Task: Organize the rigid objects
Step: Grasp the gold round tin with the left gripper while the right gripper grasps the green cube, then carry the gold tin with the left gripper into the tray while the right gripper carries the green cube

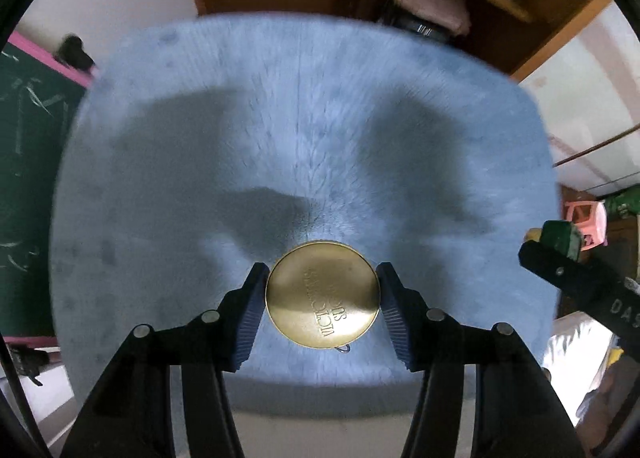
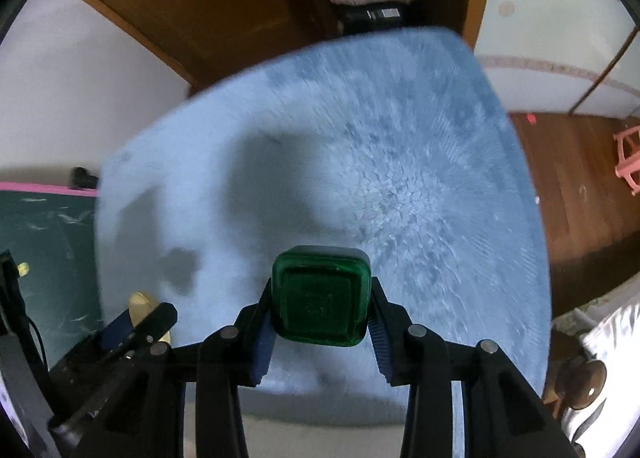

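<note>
I have my left gripper (image 1: 322, 300) clamped on the gold tin (image 1: 322, 294) and my right gripper (image 2: 320, 304) clamped on the green bottle (image 2: 320, 294), both carried above the blue mat (image 1: 304, 118), the right one at three o'clock of the left, so each can be set down in its own spot.

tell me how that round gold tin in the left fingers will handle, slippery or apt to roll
The gold tin looks rigid, so it probably won't flex. Its smooth shiny rim may slip, since the fingers touch only its curved edge. Set on edge it could roll; flat on the blue mat it should stay.
</note>
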`<state>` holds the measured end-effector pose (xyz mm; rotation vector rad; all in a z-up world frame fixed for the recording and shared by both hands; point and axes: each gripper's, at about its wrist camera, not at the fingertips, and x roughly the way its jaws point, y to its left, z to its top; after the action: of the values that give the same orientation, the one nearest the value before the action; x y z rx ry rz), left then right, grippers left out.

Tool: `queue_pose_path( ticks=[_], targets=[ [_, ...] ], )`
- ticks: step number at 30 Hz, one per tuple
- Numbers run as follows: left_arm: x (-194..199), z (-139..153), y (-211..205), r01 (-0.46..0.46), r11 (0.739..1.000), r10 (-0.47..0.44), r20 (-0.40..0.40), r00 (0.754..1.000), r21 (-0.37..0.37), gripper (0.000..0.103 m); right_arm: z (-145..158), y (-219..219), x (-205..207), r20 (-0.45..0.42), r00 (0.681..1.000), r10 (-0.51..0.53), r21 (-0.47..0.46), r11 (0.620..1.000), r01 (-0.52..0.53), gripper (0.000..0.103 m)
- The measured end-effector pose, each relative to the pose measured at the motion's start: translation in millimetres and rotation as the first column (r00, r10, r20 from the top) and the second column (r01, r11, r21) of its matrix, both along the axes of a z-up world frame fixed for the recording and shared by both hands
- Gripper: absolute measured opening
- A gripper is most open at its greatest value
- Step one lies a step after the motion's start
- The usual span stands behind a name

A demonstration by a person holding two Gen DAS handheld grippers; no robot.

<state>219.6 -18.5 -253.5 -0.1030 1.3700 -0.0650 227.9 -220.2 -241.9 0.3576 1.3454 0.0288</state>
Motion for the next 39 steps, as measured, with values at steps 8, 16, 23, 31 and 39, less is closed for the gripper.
queue_pose_path(
  ticks=[8, 16, 23, 31, 39],
  targets=[
    [-66, 123, 19, -0.014, 0.999, 0.024, 0.211, 0.977, -0.051, 0.058, 104, 8, -86, 0.235, 0.970, 0.059, 0.016, 0.998, -0.064, 0.041],
    [-157, 185, 25, -0.029, 1.000, 0.026, 0.442, 0.897, -0.001, 0.058, 147, 23, -187, 0.358, 0.919, 0.163, -0.081, 0.986, -0.143, 0.041],
    [-215, 142, 16, -0.010, 0.996, -0.032, 0.444, 0.896, 0.091, 0.058, 98, 49, -245, 0.290, 0.908, 0.303, -0.211, 0.945, -0.248, 0.041],
    [-234, 68, 6, 0.023, 0.980, -0.086, 0.313, 0.946, 0.198, 0.059, 18, 58, -256, 0.052, 0.929, 0.366, -0.179, 0.919, -0.352, 0.041],
    [-240, 20, -3, 0.119, 0.968, -0.156, 0.159, 0.975, 0.219, 0.059, -22, 67, -266, -0.054, 0.926, 0.374, -0.203, 0.904, -0.377, 0.042]
  ],
)
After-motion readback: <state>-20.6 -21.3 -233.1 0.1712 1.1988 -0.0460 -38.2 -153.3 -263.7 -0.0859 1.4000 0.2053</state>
